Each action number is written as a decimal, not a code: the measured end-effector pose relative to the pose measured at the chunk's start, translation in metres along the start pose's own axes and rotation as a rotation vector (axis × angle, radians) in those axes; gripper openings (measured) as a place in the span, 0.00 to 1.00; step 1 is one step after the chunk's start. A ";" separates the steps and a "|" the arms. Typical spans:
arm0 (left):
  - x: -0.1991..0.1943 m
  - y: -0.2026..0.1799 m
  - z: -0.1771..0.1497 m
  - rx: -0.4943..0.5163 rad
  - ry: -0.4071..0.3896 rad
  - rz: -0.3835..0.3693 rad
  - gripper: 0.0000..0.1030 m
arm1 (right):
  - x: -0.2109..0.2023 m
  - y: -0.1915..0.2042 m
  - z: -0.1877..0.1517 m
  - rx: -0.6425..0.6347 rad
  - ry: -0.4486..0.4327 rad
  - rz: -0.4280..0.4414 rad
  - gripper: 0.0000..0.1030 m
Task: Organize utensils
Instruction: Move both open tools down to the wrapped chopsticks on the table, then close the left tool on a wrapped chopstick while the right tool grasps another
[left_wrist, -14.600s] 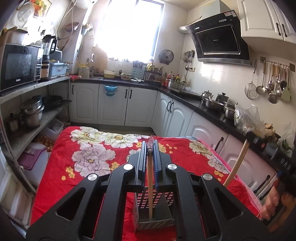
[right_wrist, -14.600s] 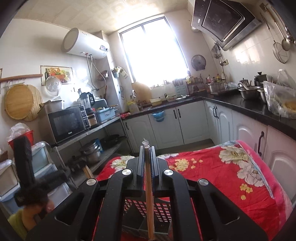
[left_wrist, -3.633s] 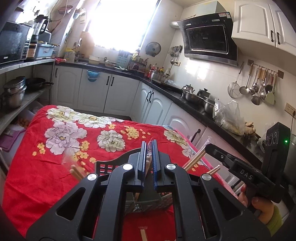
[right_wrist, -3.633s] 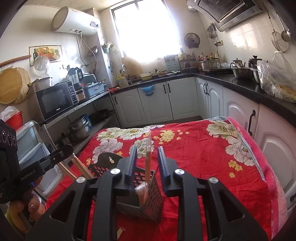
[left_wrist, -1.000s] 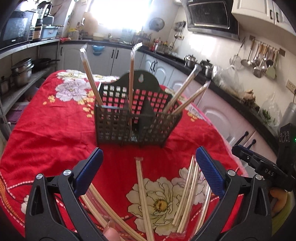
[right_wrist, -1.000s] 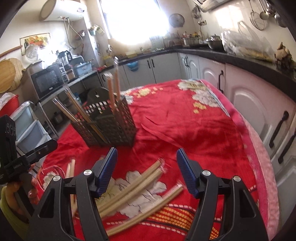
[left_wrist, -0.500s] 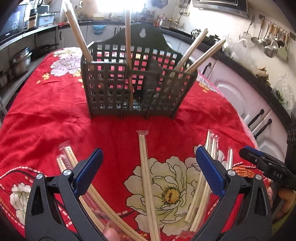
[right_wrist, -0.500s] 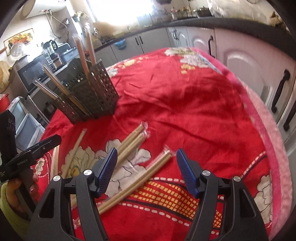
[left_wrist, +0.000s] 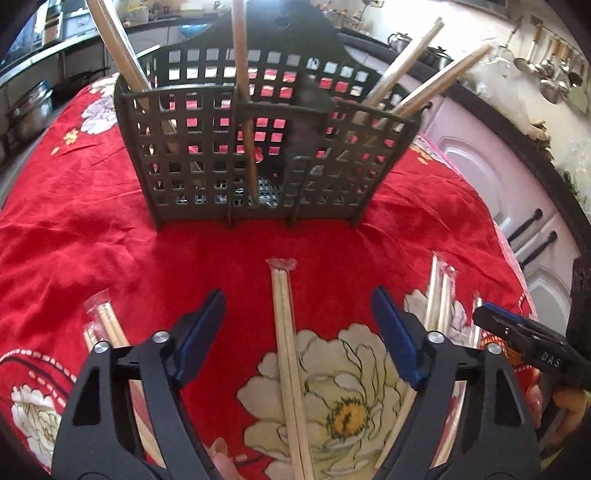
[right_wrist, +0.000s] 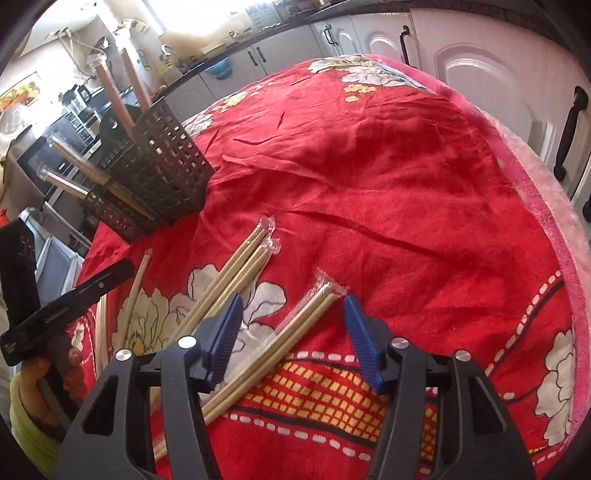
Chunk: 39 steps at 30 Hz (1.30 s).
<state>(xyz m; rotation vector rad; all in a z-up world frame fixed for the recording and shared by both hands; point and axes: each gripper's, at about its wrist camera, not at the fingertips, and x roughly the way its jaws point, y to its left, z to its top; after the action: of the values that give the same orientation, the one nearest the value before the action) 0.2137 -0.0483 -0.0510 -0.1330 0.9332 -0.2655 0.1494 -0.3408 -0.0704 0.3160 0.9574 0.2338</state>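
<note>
Left gripper (left_wrist: 297, 328): fingers apart, just been closing, straddling a wrapped chopstick pair (left_wrist: 288, 350) flat on the red floral cloth (left_wrist: 92, 236), pads not touching it.
Holder (left_wrist: 258, 155): dark perforated, upright beyond, chopsticks standing inside.
Right gripper (right_wrist: 291, 332): fingers apart, just been closing, around another wrapped pair (right_wrist: 295, 332) near the table edge, unpinched.

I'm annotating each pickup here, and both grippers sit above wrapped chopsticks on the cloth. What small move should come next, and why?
Probably lower and finish closing. The left gripper straddles a wrapped pair below the grey basket, the right gripper another pair. Both jaws have just been closing, but the pads don't yet press on either.
</note>
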 end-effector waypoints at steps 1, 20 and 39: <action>0.002 0.001 0.002 -0.003 0.005 0.005 0.67 | 0.001 -0.002 0.002 0.010 0.002 0.003 0.49; 0.046 -0.020 0.017 0.058 0.044 0.156 0.49 | 0.019 0.009 0.009 -0.068 -0.019 -0.075 0.21; 0.020 -0.014 0.022 0.033 0.007 0.091 0.01 | -0.035 0.024 0.025 -0.076 -0.174 0.103 0.14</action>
<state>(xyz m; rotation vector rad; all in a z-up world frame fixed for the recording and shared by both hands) 0.2412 -0.0672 -0.0505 -0.0588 0.9390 -0.1971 0.1490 -0.3345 -0.0214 0.3110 0.7597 0.3303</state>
